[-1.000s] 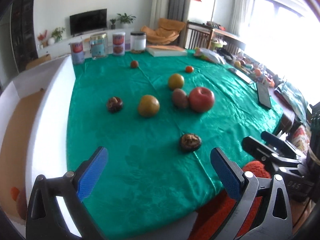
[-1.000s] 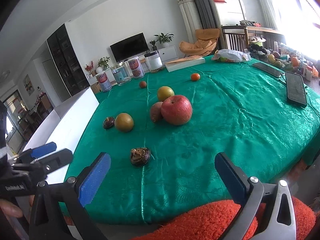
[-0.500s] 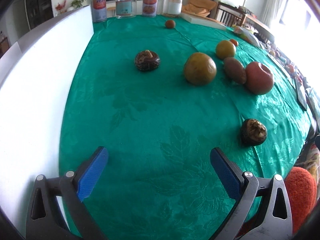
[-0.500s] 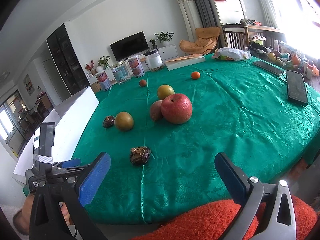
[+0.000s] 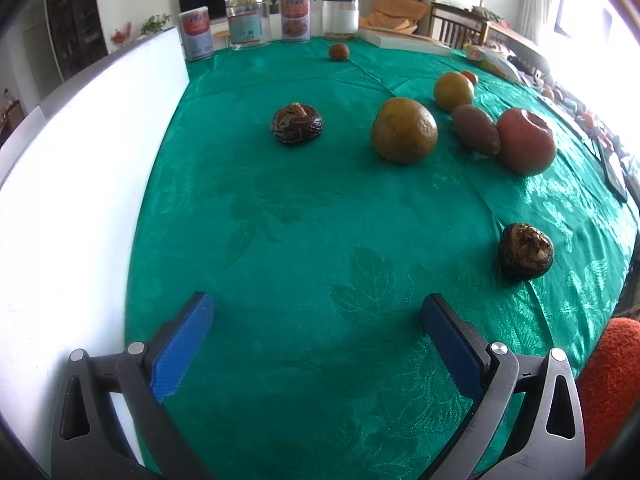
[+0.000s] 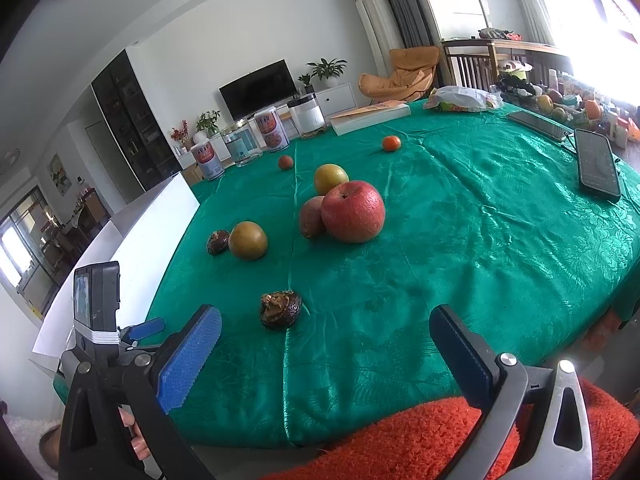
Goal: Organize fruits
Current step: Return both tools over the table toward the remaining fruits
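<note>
Fruits lie on a green tablecloth (image 5: 320,240): a red apple (image 6: 353,211), a brown kiwi-like fruit (image 6: 311,216) touching it, two yellow-brown round fruits (image 5: 404,131) (image 5: 453,91), two dark wrinkled fruits (image 5: 297,123) (image 5: 526,257) and two small orange fruits (image 6: 391,143) (image 6: 285,162). My left gripper (image 5: 316,328) is open low over the near cloth, nothing between its blue pads. My right gripper (image 6: 326,340) is open near the table's front edge; a dark wrinkled fruit (image 6: 280,309) lies just beyond it. The left gripper (image 6: 138,332) shows at the lower left of the right wrist view.
A white box wall (image 5: 80,184) runs along the cloth's left side. Several jars (image 5: 296,16) and a flat white box (image 6: 370,117) stand at the far edge. A phone (image 6: 598,164) lies at the right. An orange fuzzy seat (image 6: 420,440) sits below the front edge.
My left gripper has moved forward and down over the table, bringing the fruits closer. In the right wrist view it has come in at the left. My right gripper has stayed put.
</note>
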The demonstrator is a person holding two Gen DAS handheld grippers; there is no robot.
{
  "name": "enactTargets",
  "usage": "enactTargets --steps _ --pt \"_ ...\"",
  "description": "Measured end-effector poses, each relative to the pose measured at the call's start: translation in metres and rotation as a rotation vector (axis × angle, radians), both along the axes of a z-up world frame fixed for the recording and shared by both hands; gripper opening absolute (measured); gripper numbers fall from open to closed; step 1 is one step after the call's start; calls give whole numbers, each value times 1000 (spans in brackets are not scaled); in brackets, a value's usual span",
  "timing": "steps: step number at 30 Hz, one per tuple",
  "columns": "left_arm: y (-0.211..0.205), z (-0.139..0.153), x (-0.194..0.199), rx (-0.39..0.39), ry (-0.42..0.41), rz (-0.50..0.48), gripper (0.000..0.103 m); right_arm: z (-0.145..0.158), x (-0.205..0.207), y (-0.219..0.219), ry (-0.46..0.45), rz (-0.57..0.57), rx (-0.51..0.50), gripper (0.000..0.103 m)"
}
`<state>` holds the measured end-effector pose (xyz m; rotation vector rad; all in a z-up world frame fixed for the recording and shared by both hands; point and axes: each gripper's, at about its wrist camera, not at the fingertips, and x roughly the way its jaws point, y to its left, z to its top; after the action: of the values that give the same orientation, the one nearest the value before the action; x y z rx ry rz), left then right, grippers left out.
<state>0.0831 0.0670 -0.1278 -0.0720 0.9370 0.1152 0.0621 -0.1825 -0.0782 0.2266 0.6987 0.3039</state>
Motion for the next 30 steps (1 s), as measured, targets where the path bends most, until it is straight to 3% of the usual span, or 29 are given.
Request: enactTargets --steps 30 --pt "2 2 -4 -9 40 -48 102 -3 1 -4 12 3 23 103"
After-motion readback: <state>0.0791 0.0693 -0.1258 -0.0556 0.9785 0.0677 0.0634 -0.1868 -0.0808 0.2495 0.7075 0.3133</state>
